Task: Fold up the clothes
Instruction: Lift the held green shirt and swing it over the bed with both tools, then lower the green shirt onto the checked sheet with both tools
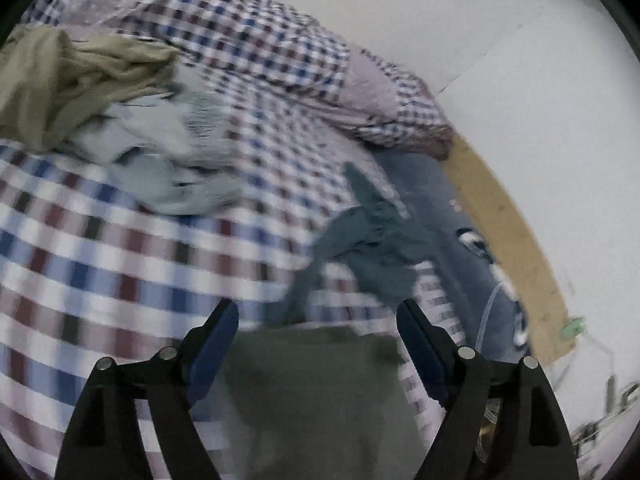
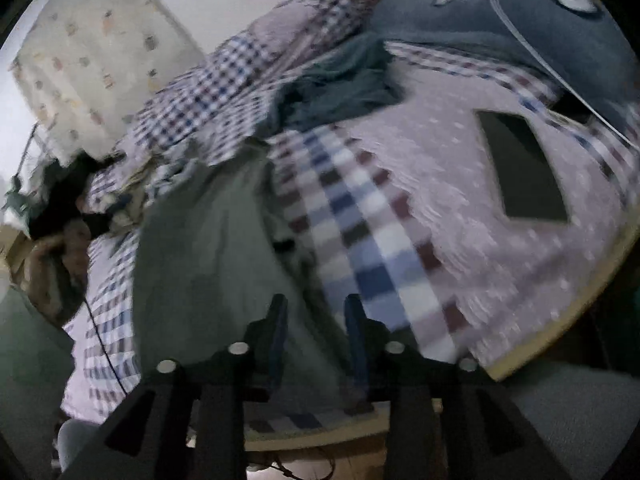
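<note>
Nearest, the right gripper (image 2: 316, 320) stands with its jaws drawn close, a narrow gap left between them, and the grey-green garment (image 2: 208, 264) runs down into that gap; motion blur prevents confirming a firm pinch, though a grip on its near edge appears likely. That garment lies on the checked bedspread (image 2: 360, 240) toward the bed's near edge, its long axis running away from the right jaws toward the far side. The left gripper (image 1: 318, 330) is spread wide and holds nothing; the same garment's dark panel (image 1: 312, 364) lies flat directly between and just ahead of its fingers, so the left hand is placed to close on that edge. Farther up the bed, a crumpled teal garment (image 1: 372, 244) sits beside a blue pillow (image 1: 452, 216). Beyond, toward the far left corner, a heap of tan clothing (image 1: 68, 80) and pale blue clothing (image 1: 160, 160) awaits.
</note>
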Demonstrator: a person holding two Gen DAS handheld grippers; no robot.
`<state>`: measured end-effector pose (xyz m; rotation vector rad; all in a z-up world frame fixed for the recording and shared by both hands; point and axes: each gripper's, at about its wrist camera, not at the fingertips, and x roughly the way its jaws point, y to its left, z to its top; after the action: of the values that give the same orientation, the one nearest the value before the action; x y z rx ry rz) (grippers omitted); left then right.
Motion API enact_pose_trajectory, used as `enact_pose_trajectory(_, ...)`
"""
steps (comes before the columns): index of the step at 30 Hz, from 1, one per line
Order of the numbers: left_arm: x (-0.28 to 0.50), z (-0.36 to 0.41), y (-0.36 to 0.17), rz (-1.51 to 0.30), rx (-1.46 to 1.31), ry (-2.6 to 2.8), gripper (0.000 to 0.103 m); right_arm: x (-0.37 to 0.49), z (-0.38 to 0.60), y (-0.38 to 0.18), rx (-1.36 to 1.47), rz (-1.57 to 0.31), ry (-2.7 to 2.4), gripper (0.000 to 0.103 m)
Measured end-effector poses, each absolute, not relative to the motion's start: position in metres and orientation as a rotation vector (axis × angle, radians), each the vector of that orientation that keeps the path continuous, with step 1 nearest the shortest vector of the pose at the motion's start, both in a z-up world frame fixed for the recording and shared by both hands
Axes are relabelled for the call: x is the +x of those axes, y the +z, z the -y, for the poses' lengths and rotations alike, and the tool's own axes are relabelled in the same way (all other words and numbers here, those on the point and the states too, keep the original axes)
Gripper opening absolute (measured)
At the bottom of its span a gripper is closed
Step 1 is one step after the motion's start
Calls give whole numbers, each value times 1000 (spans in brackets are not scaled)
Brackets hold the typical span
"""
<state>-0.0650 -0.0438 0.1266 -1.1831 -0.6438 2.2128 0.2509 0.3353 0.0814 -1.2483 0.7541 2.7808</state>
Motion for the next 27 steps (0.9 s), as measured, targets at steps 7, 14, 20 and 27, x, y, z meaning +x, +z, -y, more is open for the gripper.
enact_pose_trajectory(7,-66,46,74,558,-1256,2103,84,174,-328,112,-1296,-572,2986,48)
enact_pose_trajectory(14,-81,36,43,635,-1247,2006,70,65,-333,90,-1425,-677,2993,50)
enact_pose_trajectory(20,-91,34,37,675,-1240,2000,41,15,-311,67,-1524,-539,3025,33)
enact_pose_trajectory(27,-87,37,33,705,-1159,2105,22,4,-300,86,-1301,-357,3109,1)
